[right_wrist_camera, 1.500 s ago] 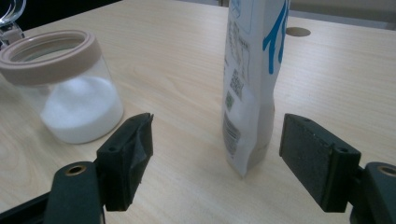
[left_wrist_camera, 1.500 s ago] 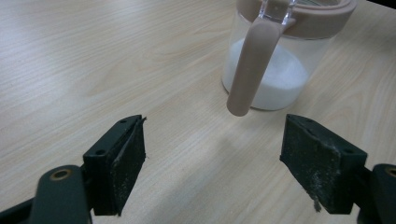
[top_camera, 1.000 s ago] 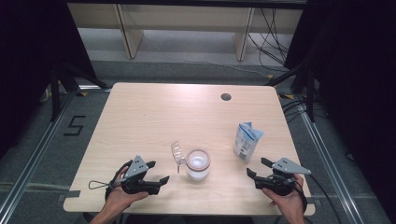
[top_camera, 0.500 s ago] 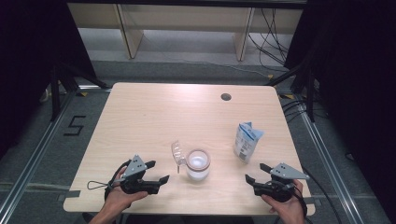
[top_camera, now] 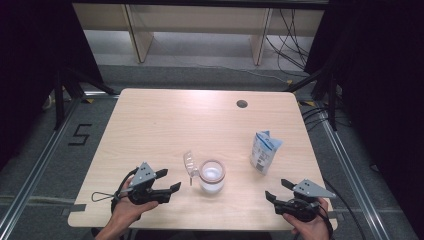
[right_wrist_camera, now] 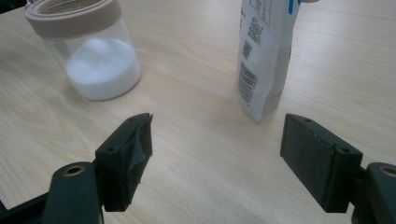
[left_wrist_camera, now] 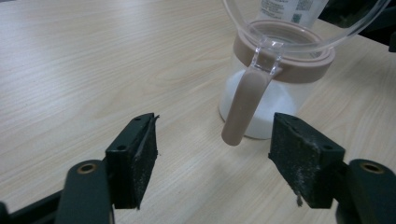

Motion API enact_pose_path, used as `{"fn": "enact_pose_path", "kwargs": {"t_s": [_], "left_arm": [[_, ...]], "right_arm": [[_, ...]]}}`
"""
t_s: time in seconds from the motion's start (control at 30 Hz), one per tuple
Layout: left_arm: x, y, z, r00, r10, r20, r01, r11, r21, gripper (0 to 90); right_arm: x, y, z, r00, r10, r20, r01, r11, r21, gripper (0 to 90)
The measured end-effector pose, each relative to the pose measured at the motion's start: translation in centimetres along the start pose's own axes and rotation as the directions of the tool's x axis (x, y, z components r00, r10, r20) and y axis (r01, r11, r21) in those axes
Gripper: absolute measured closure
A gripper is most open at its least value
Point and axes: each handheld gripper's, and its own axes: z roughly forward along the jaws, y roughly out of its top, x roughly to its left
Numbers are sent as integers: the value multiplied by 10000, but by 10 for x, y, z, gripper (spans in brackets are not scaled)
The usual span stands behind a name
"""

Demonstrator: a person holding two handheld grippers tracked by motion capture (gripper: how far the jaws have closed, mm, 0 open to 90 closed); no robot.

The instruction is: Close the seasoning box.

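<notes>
Worktop [top_camera: 165, 120]: pale wood-grain table, round dark cable hole [top_camera: 242, 104] near the far edge, right of middle.
Jar [top_camera: 211, 176]: clear, tan collar, white powder in the bottom; stands upright close to the near edge, about midway along it. Mouth is uncovered.
Lid [top_camera: 190, 162]: clear, hinged, swung up and back on the jar's left side; a tan tab [left_wrist_camera: 243, 105] hangs down from the collar toward the left gripper.
Pouch [top_camera: 265, 151]: white and blue, upright, top torn open; right of the jar and a little farther from the near edge, apart from it.
Left gripper [top_camera: 171, 180]: near edge, left of the jar, pointing at it. Jaws wide apart, just been closing a little; in the left gripper view the tab hangs beyond the gap between the pads [left_wrist_camera: 140, 156], no contact. Holds nothing.
Right gripper [top_camera: 276, 190]: near the near-right corner, below the pouch, aimed leftward. Jaws spread wide over bare wood, nothing between them; jar and pouch both lie ahead, untouched.
</notes>
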Motion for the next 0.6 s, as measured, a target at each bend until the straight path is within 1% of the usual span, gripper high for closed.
{"fn": "enact_pose_path", "kwargs": {"t_s": [0.03, 0.07, 0.1, 0.13, 0.17, 0.2, 0.23, 0.27, 0.3, 0.37, 0.4, 0.43, 0.47, 0.5, 0.53, 0.57, 0.6], "left_arm": [[0, 1, 0, 9999, 168, -6, -168, 9999, -5, 346], [0, 2, 0, 9999, 149, 58, -148, 9999, -85, 356], [-1, 4, -1, 9998, 207, 16, -207, 9998, -57, 378], [-1, 5, -1, 9998, 175, 2, -175, 9998, -50, 399], [-1, 7, -1, 9997, 231, 104, -229, 9996, -166, 431], [-3, 8, -1, 9997, 241, 85, -238, 9994, -252, 457], [-3, 9, -1, 9994, 324, 126, -320, 9989, -341, 482], [-4, 11, -2, 9994, 349, 40, -347, 9987, -362, 513], [-4, 13, -2, 9985, 536, 126, -531, 9977, -432, 544], [-5, 15, -1, 9989, 458, 120, -451, 9975, -536, 604], [-5, 17, -2, 9982, 586, 139, -578, 9970, -506, 642], [-5, 17, -1, 9983, 579, 118, -572, 9969, -546, 671], [-6, 18, 0, 9983, 554, 154, -544, 9968, -583, 695], [-6, 19, 0, 9979, 615, 190, -603, 9964, -589, 723], [-7, 20, 1, 9983, 556, 193, -544, 9967, -605, 743], [-6, 21, 2, 9975, 673, 198, -659, 9958, -643, 764], [-7, 22, 2, 9974, 677, 231, -661, 9958, -636, 787]], "right_arm": [[2, 0, 0, 9996, 269, -23, -269, 9996, 91, 262], [0, 0, 0, 10000, -19, 5, 19, 10000, 21, 263], [1, 0, 1, 10000, 74, -59, -74, 10000, 41, 263], [1, -1, 1, 10000, 68, -56, -67, 10000, 48, 263], [1, 0, 1, 9999, 82, -62, -82, 10000, 46, 263], [1, 0, 1, 10000, 4, -77, -4, 10000, 45, 264], [-1, 0, 1, 9996, -270, 23, 271, 9996, -33, 266], [0, 0, 1, 9996, -268, 18, 268, 9996, -31, 266], [3, -1, 0, 9997, 248, -30, -247, 9996, 124, 267], [3, -1, 0, 9996, 282, -40, -281, 9995, 153, 268], [2, 0, 1, 9999, 121, -19, -121, 9999, 99, 268], [3, 0, 0, 9995, 312, -39, -312, 9994, 140, 269], [3, 0, 1, 9997, 258, -51, -257, 9996, 146, 270], [4, 0, 1, 9996, 262, -44, -261, 9995, 189, 270], [3, 0, 1, 9998, 216, -52, -214, 9994, 266, 271], [0, -1, 2, 10000, -71, -56, 72, 9999, 145, 271], [0, 0, 2, 10000, -67, -47, 68, 9999, 138, 271]]}}
